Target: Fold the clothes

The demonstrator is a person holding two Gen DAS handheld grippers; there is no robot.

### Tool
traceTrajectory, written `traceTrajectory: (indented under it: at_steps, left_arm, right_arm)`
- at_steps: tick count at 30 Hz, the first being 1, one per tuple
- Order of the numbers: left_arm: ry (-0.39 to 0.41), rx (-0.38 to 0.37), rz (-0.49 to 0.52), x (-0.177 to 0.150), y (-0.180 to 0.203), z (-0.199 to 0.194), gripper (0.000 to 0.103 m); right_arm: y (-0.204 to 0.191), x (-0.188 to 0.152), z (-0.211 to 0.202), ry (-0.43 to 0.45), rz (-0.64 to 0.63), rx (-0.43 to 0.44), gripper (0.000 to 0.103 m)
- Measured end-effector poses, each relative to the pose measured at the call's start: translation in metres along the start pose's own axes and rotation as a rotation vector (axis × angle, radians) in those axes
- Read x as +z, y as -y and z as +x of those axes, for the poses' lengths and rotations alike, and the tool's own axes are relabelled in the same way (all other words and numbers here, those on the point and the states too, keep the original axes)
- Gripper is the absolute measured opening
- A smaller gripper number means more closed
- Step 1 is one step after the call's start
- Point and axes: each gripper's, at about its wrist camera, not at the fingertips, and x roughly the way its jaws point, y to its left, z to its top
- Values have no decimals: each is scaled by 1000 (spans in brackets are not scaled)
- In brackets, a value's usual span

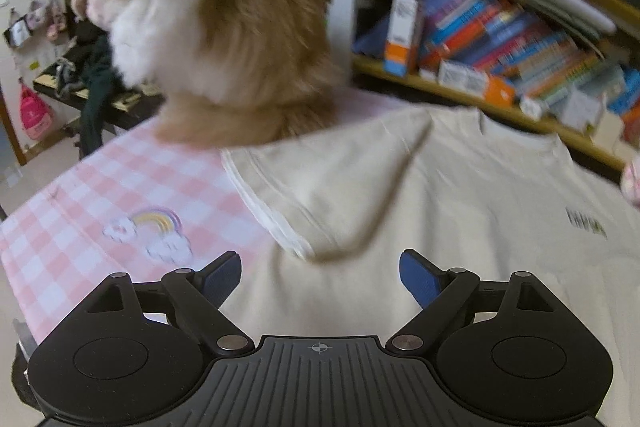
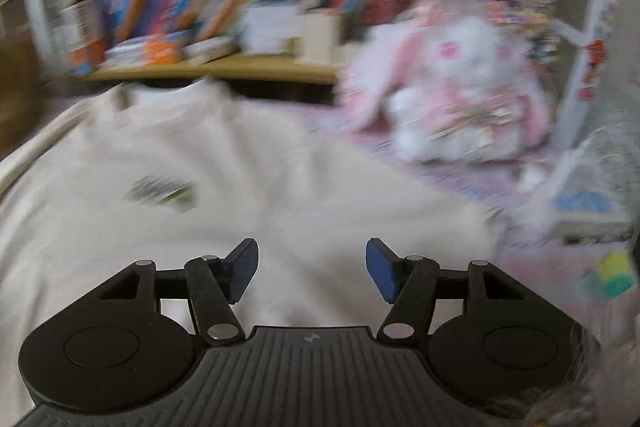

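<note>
The cream T-shirt (image 1: 460,195) lay flat on the pink-and-white checked cloth (image 1: 80,203), chest up, collar (image 1: 516,135) pointing away toward the bookshelf (image 1: 460,91), so its long axis ran from the grippers out to the shelf. A small dark chest print (image 1: 586,223) showed on it, but the lettering was too smeared to read in either view. Book spines on the shelf carried print as well, none of it legible. A rainbow-and-cloud motif (image 1: 156,231) decorated the cloth.

The left gripper (image 1: 320,277) hovered over the shirt's lower body with its blue pads spread wide and nothing between them. The right gripper (image 2: 312,269) was parted too, only bare fabric showing in the gap, no pinch; that view was heavily blurred.

One short sleeve (image 1: 304,195) spread out toward the cloth, its white hem clear of the left gripper. A fluffy ginger-and-white cat (image 1: 224,39) sat on the cloth just beyond that sleeve, close to the shoulder, crowding the far left corner. On the other side a pink-and-white plush toy (image 2: 460,87) sat near the shirt's far right edge. The near cloth left of the shirt was open.
</note>
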Motion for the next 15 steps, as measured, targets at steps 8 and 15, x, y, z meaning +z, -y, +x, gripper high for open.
traceTrajectory:
  at_steps: [8, 15]
  left_arm:
    - [1, -10, -17, 40, -37, 52, 62]
    - [-71, -29, -109, 70, -73, 112, 41]
  right_arm:
    - [-43, -47, -27, -88, -42, -24, 57]
    - [-61, -80, -53, -158, 34, -147, 55]
